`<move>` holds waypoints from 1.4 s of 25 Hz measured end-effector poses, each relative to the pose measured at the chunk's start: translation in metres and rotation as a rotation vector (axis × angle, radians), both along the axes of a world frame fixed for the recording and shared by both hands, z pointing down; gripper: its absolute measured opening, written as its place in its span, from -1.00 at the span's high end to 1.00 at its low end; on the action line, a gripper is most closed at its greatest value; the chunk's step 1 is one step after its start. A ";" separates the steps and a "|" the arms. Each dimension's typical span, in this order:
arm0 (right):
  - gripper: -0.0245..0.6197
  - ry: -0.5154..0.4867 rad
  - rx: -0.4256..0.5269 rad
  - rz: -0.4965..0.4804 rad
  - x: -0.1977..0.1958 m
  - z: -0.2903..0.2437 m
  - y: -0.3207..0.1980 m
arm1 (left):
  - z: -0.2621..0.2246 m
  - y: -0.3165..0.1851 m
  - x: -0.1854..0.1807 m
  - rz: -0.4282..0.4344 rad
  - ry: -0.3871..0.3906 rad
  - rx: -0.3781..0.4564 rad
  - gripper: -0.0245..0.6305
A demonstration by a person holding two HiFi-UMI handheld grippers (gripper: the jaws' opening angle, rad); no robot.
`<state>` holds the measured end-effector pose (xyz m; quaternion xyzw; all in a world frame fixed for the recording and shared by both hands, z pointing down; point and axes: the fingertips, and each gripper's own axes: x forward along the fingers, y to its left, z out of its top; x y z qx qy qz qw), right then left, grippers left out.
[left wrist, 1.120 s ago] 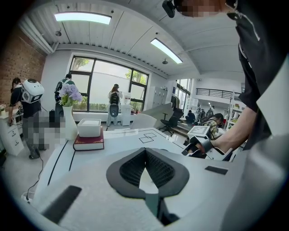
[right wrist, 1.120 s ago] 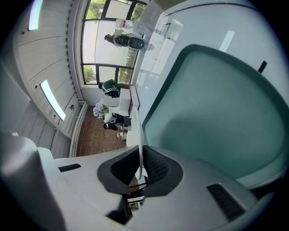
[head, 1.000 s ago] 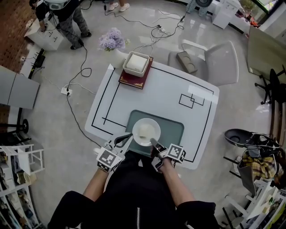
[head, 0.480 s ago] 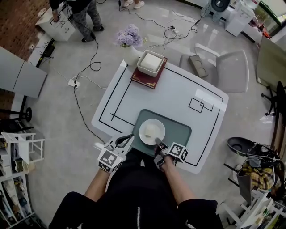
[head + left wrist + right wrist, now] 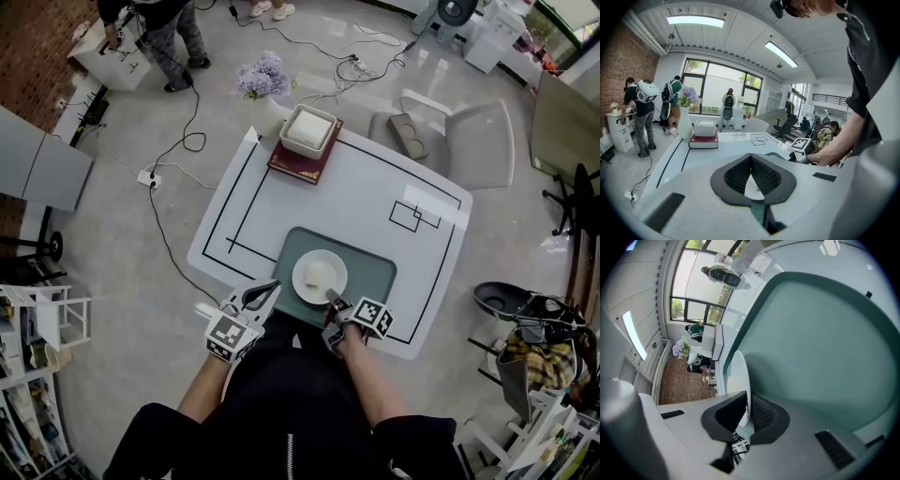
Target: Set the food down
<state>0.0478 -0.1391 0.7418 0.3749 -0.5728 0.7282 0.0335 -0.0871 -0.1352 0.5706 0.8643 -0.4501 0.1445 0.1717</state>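
**Plate on the mat, held by its rim**

The white table (image 5: 356, 187) carried a teal placemat (image 5: 370, 272) at its near edge. The white plate (image 5: 300, 267) appeared to rest flat on that mat, with a pale piece of food (image 5: 322, 275) in its middle. The plate looked stiff, glazed and breakable, and probably slick between pads. The rim seemed the only sensible hold, and any tilt would risk the food sliding. The right gripper (image 5: 331, 298) had its jaws pinched on the plate's near rim. The left gripper (image 5: 265, 291), just beside the mat's left corner, had its jaws pressed together at the tips, gripping nothing.
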 end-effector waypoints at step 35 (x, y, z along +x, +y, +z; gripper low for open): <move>0.68 0.401 0.028 -0.013 0.076 0.007 0.000 | -0.004 -0.026 0.051 0.192 0.029 0.024 0.91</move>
